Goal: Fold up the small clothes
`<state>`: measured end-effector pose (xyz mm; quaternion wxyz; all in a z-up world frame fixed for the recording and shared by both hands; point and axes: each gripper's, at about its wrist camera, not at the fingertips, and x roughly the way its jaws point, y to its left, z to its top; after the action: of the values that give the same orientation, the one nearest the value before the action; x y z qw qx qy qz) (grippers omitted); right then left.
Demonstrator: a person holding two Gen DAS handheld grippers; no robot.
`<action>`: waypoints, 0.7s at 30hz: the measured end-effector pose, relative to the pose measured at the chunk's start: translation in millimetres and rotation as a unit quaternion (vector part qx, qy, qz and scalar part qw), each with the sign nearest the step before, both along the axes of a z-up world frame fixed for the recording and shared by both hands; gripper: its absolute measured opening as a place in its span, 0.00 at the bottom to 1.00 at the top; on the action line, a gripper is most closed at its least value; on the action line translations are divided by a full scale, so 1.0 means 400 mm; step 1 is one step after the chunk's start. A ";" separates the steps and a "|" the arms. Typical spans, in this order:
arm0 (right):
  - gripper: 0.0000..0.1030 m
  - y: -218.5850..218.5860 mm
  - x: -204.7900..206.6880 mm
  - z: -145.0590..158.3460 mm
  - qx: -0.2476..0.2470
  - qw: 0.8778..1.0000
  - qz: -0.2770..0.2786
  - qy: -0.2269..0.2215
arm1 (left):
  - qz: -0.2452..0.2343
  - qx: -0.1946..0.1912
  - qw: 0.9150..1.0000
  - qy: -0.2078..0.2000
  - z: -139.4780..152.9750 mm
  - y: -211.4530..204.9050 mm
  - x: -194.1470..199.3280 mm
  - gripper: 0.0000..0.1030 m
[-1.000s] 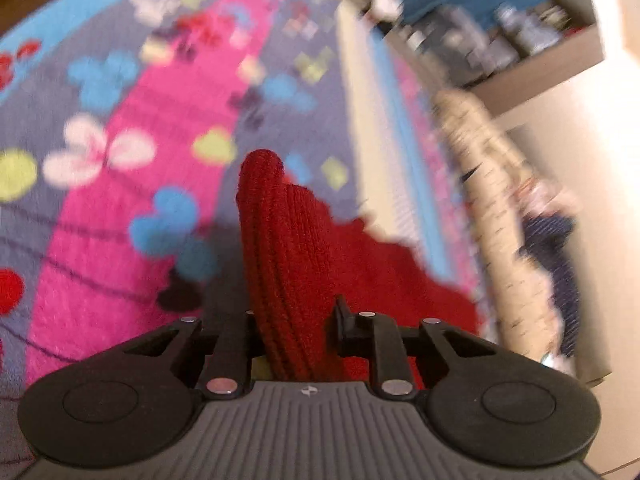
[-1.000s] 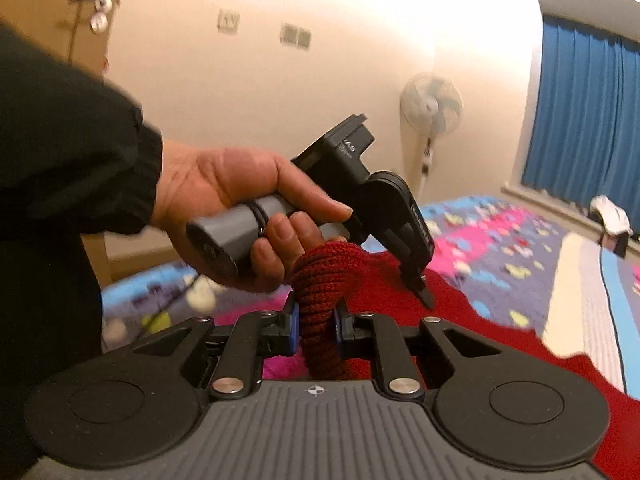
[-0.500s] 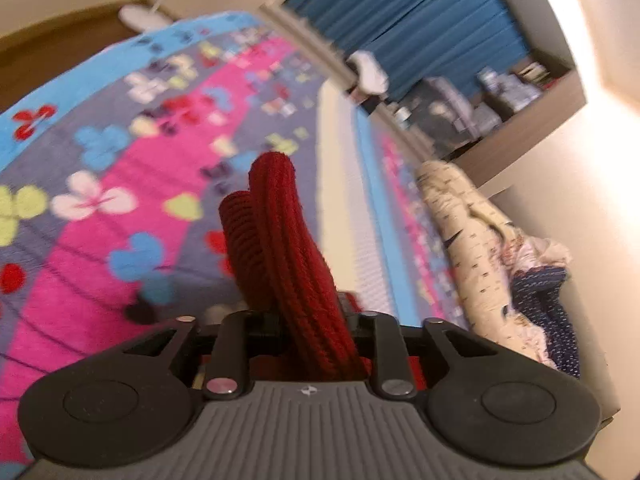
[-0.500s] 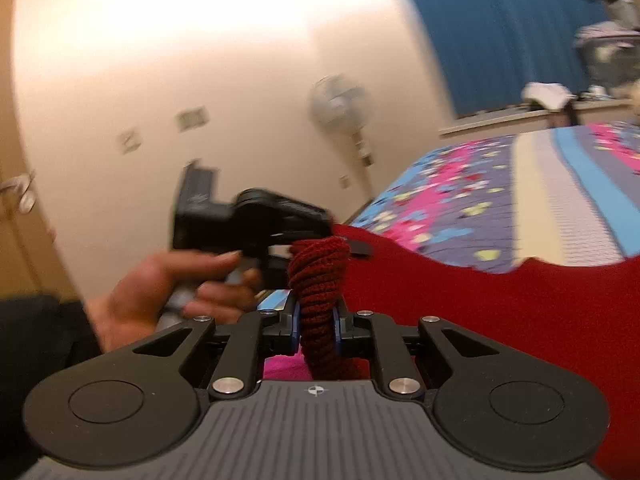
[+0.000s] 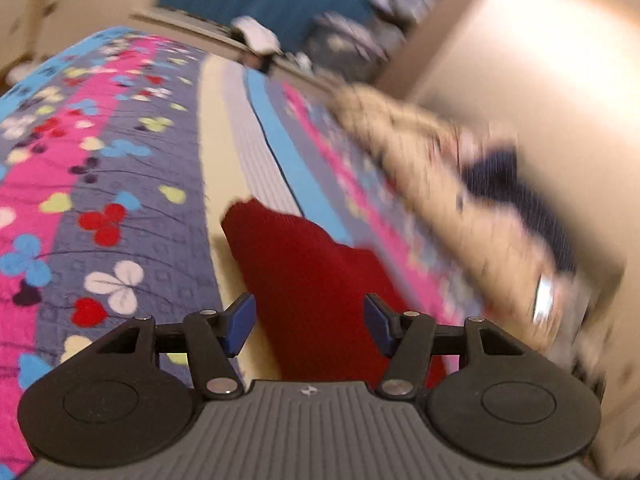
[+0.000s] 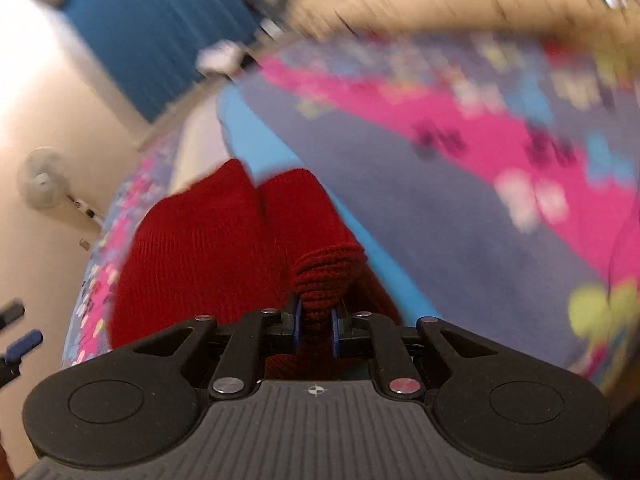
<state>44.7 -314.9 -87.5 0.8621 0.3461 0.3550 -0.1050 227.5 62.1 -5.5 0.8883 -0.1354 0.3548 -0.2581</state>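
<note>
A dark red knitted garment (image 5: 304,272) lies on the patterned bedspread (image 5: 120,184), seen past my left gripper (image 5: 306,322). The left jaws are opening; the blue pads stand wide apart and do not press the knit, which lies below and beyond them. In the right wrist view the same red garment (image 6: 208,240) spreads over the bed, and my right gripper (image 6: 315,322) is shut on a bunched ribbed fold of it (image 6: 324,276). The left gripper's blue fingertips (image 6: 24,342) show at the left edge of that view.
A cream patterned bolster (image 5: 432,168) and dark blue dotted cloth (image 5: 516,188) lie along the wall on the bed's right side. Blue curtains (image 6: 152,28) and a standing fan (image 6: 40,178) are beyond the bed. A small white object (image 5: 256,36) sits at the far bed edge.
The left gripper let go of the red knit and its jaws spread. Both hands swung and rolled over the bed; the right one kept its grip while the garment dropped onto the bedspread.
</note>
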 end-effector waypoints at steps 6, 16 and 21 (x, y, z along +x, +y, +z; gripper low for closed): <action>0.52 -0.040 -0.002 -0.014 0.051 0.998 0.011 -0.031 | -0.095 0.079 0.992 -0.034 -0.058 -0.138 -0.038 0.63; 0.24 -0.015 0.047 0.085 -0.048 0.990 0.084 -0.099 | -0.171 0.200 0.963 -0.056 -0.148 -0.260 -0.067 0.62; 0.24 -0.008 0.036 0.133 -0.105 0.980 0.102 -0.134 | -0.179 0.180 0.965 -0.059 -0.142 -0.252 -0.061 0.60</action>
<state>59.2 -317.9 -34.3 0.9395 0.2262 0.2570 -0.0061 203.1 -38.6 -62.4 0.8566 0.1086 0.3607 -0.3526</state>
